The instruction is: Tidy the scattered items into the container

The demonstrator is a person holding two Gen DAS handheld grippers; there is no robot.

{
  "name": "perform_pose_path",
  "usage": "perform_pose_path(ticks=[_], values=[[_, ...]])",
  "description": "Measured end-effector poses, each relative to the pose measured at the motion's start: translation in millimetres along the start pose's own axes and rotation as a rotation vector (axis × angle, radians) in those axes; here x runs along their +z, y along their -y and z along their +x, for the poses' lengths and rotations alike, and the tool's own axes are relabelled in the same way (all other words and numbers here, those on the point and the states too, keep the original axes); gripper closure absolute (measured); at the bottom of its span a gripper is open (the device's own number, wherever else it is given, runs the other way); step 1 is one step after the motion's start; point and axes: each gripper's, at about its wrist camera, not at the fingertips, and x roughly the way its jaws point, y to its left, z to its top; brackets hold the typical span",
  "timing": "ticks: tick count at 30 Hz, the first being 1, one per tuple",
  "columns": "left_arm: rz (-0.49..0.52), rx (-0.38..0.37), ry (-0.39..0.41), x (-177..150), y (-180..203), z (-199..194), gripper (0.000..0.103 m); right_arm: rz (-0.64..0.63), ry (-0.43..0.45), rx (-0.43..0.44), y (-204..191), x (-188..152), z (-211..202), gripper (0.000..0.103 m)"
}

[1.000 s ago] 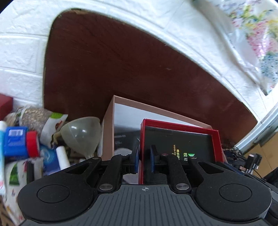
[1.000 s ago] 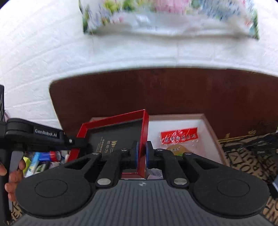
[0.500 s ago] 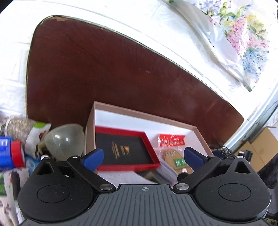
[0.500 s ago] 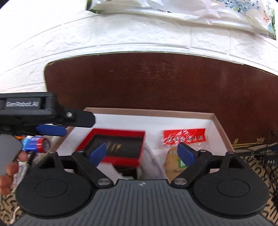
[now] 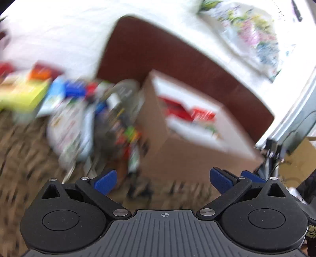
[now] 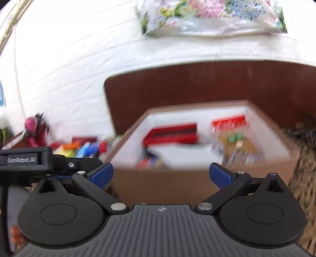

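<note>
A brown cardboard box (image 6: 177, 183) with a white inside stands ahead; in the left wrist view the box (image 5: 187, 156) is up and to the right. A red-framed black box (image 6: 171, 133) lies inside it beside a red snack packet (image 6: 229, 121). My right gripper (image 6: 161, 175) is open and empty, in front of the box's near wall. My left gripper (image 5: 163, 180) is open and empty, low near the box's left corner. A blurred heap of scattered packets and bottles (image 5: 79, 110) lies left of the box.
A patterned brown cloth (image 5: 25, 158) covers the surface. A dark brown board (image 6: 207, 83) leans against the white brick wall behind the box. A floral bag (image 6: 213, 15) hangs above. The left gripper's body (image 6: 29, 160) shows at the right view's left edge.
Both grippers let go of the red-framed box, which now lies in the cardboard box. Both have pulled back, and the left has swung left toward the heap.
</note>
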Motion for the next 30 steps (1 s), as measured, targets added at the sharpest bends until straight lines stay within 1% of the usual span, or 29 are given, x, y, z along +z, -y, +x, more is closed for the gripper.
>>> perform_pose_path(ticks=[2, 3, 4, 6, 9, 11, 13, 17, 21, 23, 26, 30], values=[[-0.004, 0.050, -0.004, -22.8, -7.1, -11.3, 0.000, -0.009, -0.038, 0.019, -13.0, -23.6, -4.4, 0.000], [0.002, 0.084, -0.019, -30.0, -8.9, -13.9, 0.000, -0.012, -0.057, 0.027, -19.2, -33.3, -5.8, 0.000], [0.013, 0.114, -0.036, -34.3, -9.3, -14.5, 0.000, -0.015, -0.082, 0.034, -25.1, -42.4, -6.2, 0.000], [0.036, 0.146, -0.046, -36.5, -7.8, -16.0, 0.000, -0.024, -0.138, 0.040, -34.3, -55.2, -5.0, 0.000], [0.066, 0.168, -0.027, -32.9, 2.1, -16.9, 0.000, -0.032, -0.169, 0.035, -38.6, -62.4, -10.5, 0.000], [0.080, 0.192, -0.033, -29.6, 14.4, -12.4, 0.000, -0.041, -0.178, 0.036, -36.0, -58.8, -13.9, 0.000], [0.081, 0.211, -0.048, -28.7, 27.0, -8.6, 0.000, -0.054, -0.192, 0.011, -32.0, -51.5, -16.2, 0.000], [0.100, 0.243, -0.053, -31.9, 44.3, -7.0, 0.000, -0.058, -0.202, -0.063, -18.9, -42.0, -24.5, 0.000], [0.170, 0.277, -0.023, -36.7, 58.6, -18.1, 0.000, -0.060, -0.215, -0.119, -13.8, -40.1, -37.1, 0.000], [0.206, 0.290, -0.017, -38.3, 63.0, -25.1, 0.000, -0.056, -0.202, -0.141, -14.9, -43.1, -45.8, 0.000], [0.247, 0.297, -0.005, -41.0, 66.0, -37.1, 0.000, -0.051, -0.185, -0.150, -20.7, -47.5, -58.0, 0.000], [0.262, 0.287, 0.000, -42.6, 66.8, -53.2, 0.000, -0.061, -0.154, -0.177, -34.4, -50.8, -73.4, 0.000]])
